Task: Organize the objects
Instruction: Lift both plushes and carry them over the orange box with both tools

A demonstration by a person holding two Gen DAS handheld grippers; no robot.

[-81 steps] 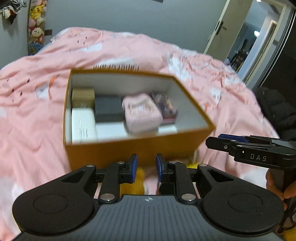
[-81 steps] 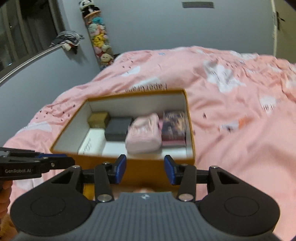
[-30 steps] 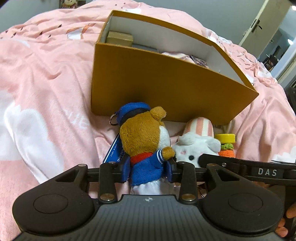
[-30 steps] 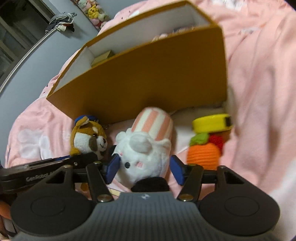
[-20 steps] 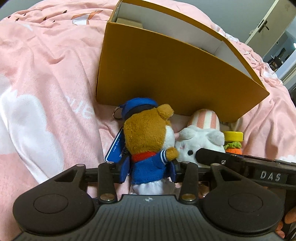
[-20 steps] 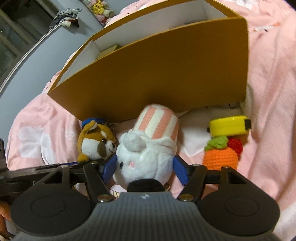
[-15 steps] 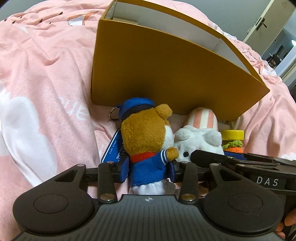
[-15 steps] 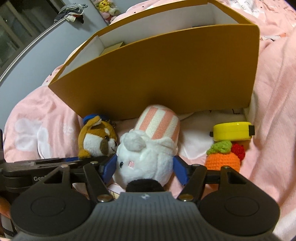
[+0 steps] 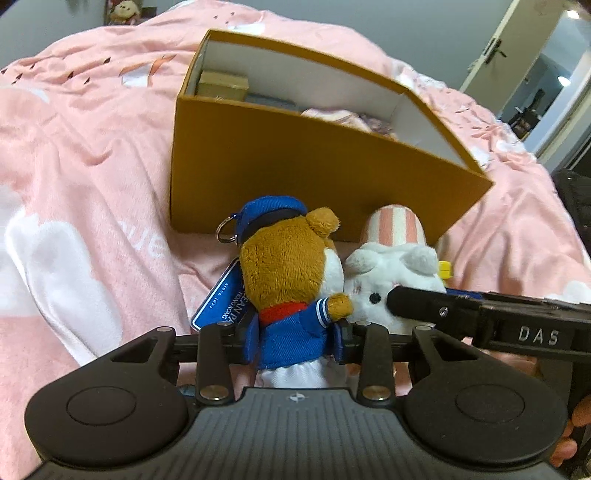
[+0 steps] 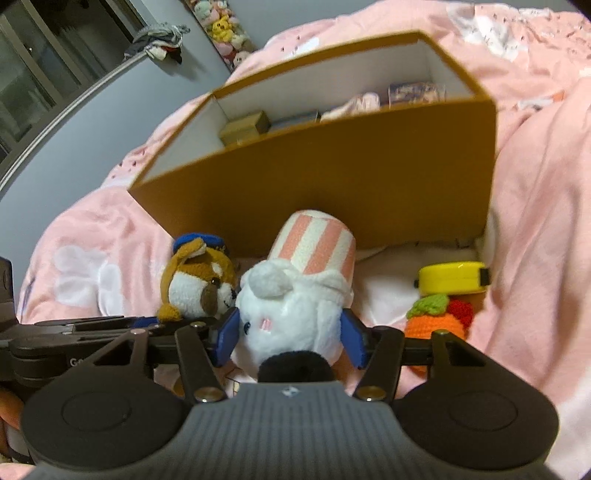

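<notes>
My left gripper [image 9: 295,338] is shut on a brown bear plush [image 9: 291,273] in a blue sailor suit and cap, with a key ring and blue tag. My right gripper [image 10: 290,338] is shut on a white bunny plush [image 10: 295,306] with a pink-striped hat. Both plushes are held just in front of the near wall of an open orange box [image 9: 314,162], also in the right wrist view [image 10: 369,177]. The bear shows in the right wrist view [image 10: 199,284] and the bunny in the left wrist view [image 9: 395,280]. The box holds several small boxes and a pink pouch.
A yellow tape measure [image 10: 452,277] and an orange crocheted carrot [image 10: 436,321] lie on the pink bedspread [image 9: 74,166] to the right of the bunny. A doorway [image 9: 535,74] stands at the far right. Plush toys hang on the wall [image 10: 221,22].
Both grippers came down from above the box to the plushes and closed on them. In the last half second both have risen a little with the plushes, showing more of the box's inside.
</notes>
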